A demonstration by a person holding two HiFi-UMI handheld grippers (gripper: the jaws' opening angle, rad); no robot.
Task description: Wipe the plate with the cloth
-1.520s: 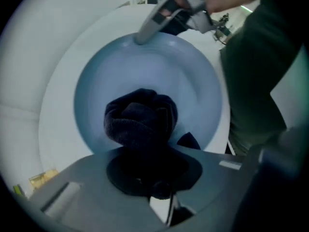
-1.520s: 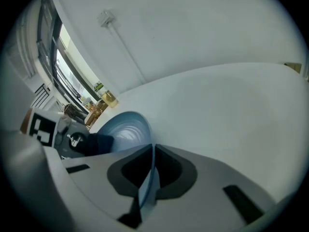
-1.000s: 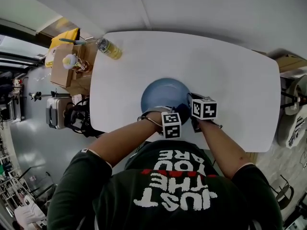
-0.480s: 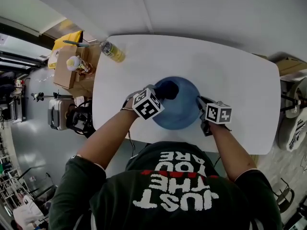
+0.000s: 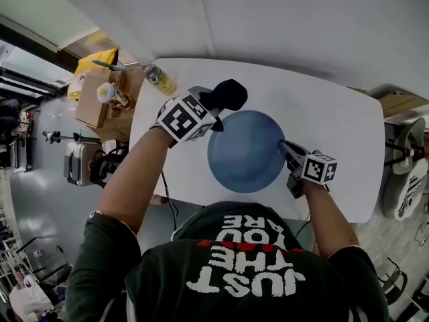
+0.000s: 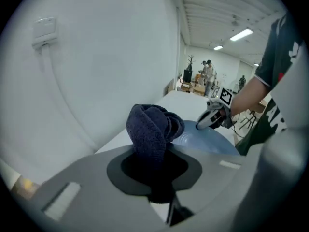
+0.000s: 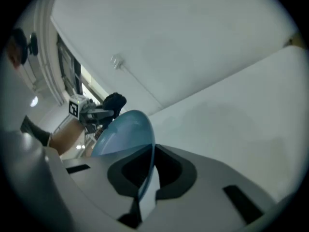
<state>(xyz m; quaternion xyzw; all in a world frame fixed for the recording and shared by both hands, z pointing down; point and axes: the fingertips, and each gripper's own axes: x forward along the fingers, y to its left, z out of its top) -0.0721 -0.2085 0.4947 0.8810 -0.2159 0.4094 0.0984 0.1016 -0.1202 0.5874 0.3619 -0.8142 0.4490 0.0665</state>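
Observation:
A blue plate [image 5: 246, 151] hangs tilted above the white table [image 5: 335, 119], with my right gripper [image 5: 283, 144] shut on its right rim. In the right gripper view the plate [image 7: 126, 132] stands on edge between the jaws. My left gripper [image 5: 216, 106] is raised above the plate's upper left edge and is shut on a bunched dark blue cloth [image 5: 228, 94]. The cloth [image 6: 153, 129] sticks out in a wad from the jaws in the left gripper view, with the plate [image 6: 207, 140] and right gripper [image 6: 211, 121] beyond it. The cloth is clear of the plate.
A yellow-green bottle [image 5: 160, 79] lies at the table's far left corner. Beside the table on the left stand a cardboard box [image 5: 100, 96] with small items and a yellow bag [image 5: 94, 60]. A case [image 5: 82, 161] sits on the floor below. A wall runs behind the table.
The left gripper with the cloth has risen from the plate's near edge, across it, to above its far left rim. The right gripper has lifted and tilted the plate, moving slightly right.

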